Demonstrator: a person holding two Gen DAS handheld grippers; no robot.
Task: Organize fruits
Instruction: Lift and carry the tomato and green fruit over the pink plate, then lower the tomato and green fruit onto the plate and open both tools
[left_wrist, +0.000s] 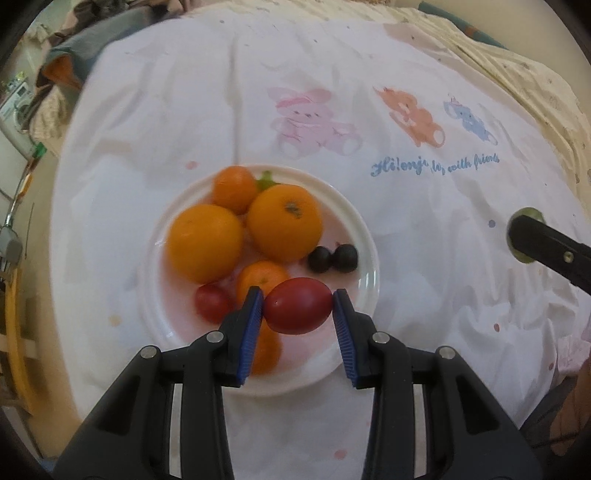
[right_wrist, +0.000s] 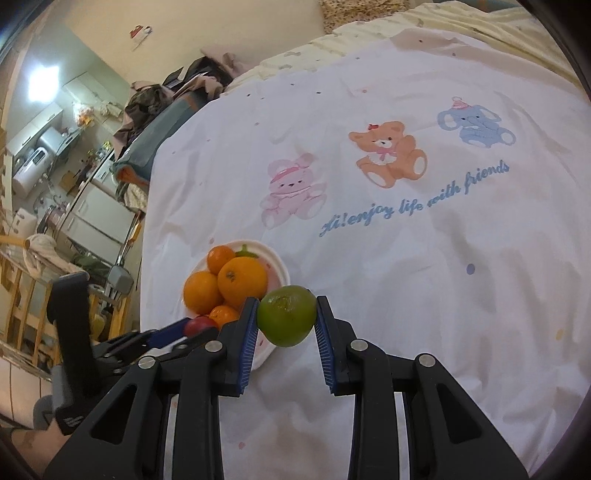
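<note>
Left wrist: left claw (left_wrist: 298, 304) clamped on red tomato (left_wrist: 297, 305) above plate (left_wrist: 364, 236) | right claw (right_wrist: 286, 321) clamped on green lime (right_wrist: 286, 320)

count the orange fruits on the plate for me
4 show clearly on the white plate: one small at the back, two large in the middle, one small in front. An orange patch behind the left claw may be a fifth.
</note>
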